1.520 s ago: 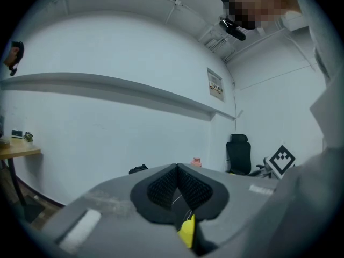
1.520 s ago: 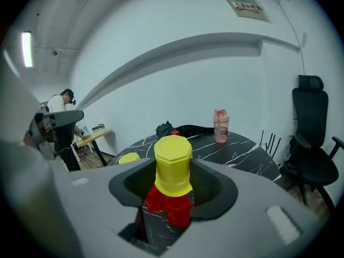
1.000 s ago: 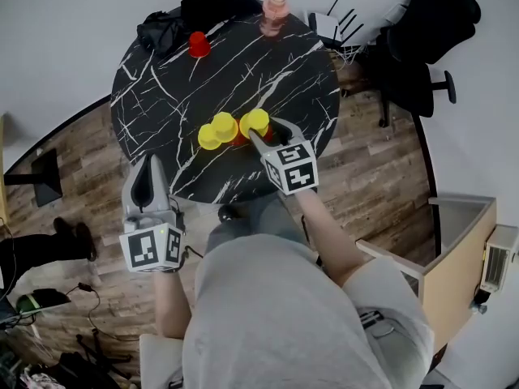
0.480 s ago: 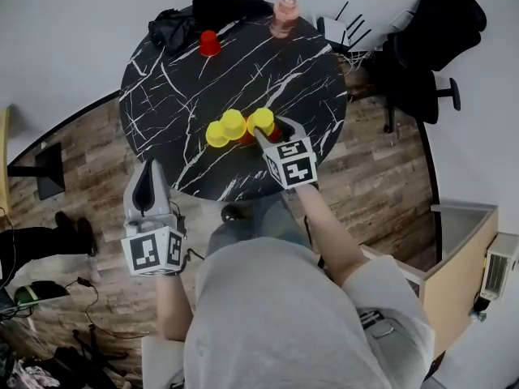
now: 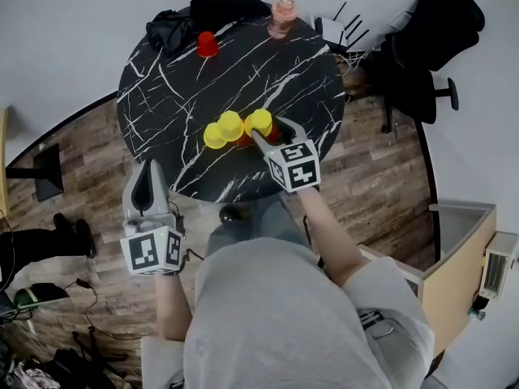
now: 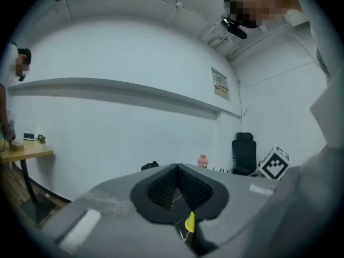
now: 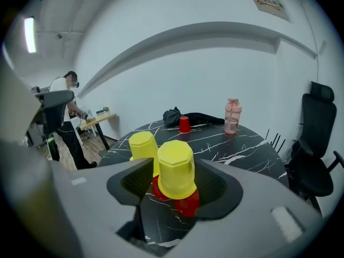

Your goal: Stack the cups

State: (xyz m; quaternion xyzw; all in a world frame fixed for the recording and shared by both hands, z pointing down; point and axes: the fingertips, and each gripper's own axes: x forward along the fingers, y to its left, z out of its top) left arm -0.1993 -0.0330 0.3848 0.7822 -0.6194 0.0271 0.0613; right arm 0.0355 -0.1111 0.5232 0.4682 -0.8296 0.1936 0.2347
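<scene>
On the black marble table [image 5: 162, 96] stands a yellow cup [image 5: 259, 121] [image 7: 176, 168], upside down on a red cup [image 7: 186, 203]. My right gripper [image 5: 272, 131] [image 7: 176, 184] is open around it, and its jaws have just been opening with the cup between them. A second yellow cup [image 5: 231, 126] [image 7: 142, 145] sits just left on another red cup [image 7: 157, 190], with a third yellow one [image 5: 213, 137] beside it. A lone red cup [image 5: 208, 44] [image 7: 184, 124] stands at the far edge. My left gripper [image 5: 147, 186] [image 6: 177, 168] is shut on nothing, off the table's near left edge.
A pink bottle [image 5: 283, 15] [image 7: 232, 114] and a black bag [image 5: 174, 24] [image 7: 173, 115] sit at the table's far rim. A black office chair [image 5: 430, 39] [image 7: 317, 155] stands to the right. A person [image 7: 67, 106] stands by a desk at the left.
The right gripper's jaws have spread a little wider around the yellow cup. Both hands stay where they were.
</scene>
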